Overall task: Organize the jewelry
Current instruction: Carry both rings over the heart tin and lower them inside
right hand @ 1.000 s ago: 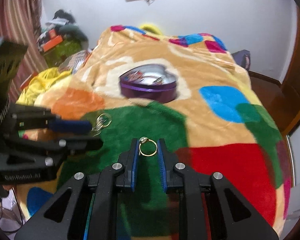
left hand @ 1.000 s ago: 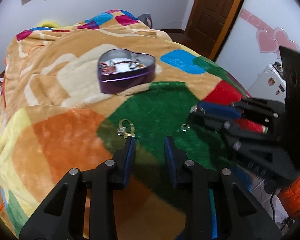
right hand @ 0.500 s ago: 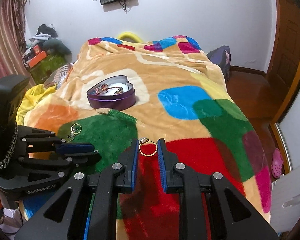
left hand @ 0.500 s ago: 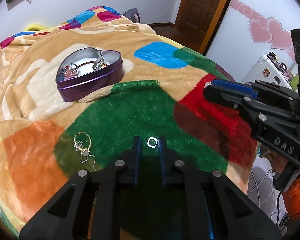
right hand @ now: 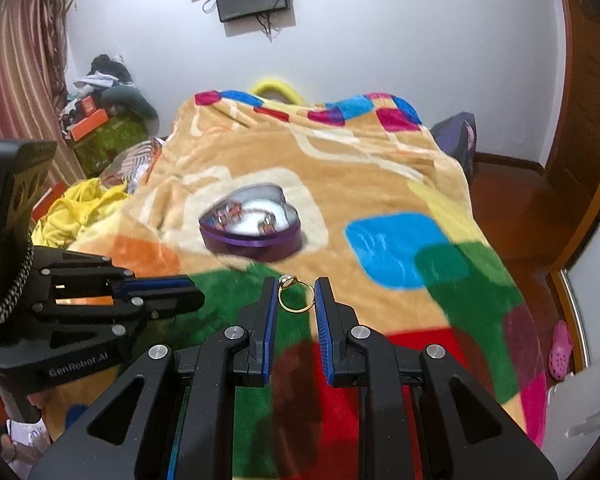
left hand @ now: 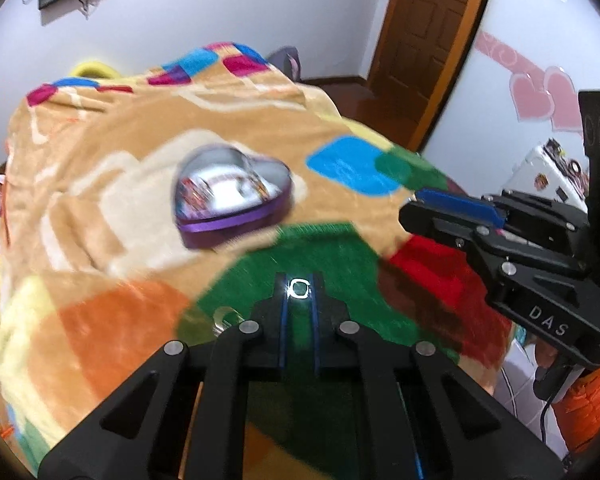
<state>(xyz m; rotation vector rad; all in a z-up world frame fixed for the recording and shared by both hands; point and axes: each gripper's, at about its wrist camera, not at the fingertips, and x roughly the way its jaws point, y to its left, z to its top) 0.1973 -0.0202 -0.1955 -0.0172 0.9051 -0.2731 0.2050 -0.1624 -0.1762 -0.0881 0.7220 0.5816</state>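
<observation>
Rings pinched in both tools: left gripper (left hand: 299, 289) clamped on silver ring (left hand: 299, 288), right gripper (right hand: 296, 294) on gold ring (right hand: 295, 293). Both up above blanket (right hand: 388, 184), short of heart-shaped tin (right hand: 252, 224).

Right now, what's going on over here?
A person is sorting jewelry on a bed blanket with two handheld grippers. The left gripper pinches a small silver ring; the right gripper holds a gold ring. Both hover short of the open heart-shaped tin, which already holds jewelry. One earring lies on the blanket.
</observation>
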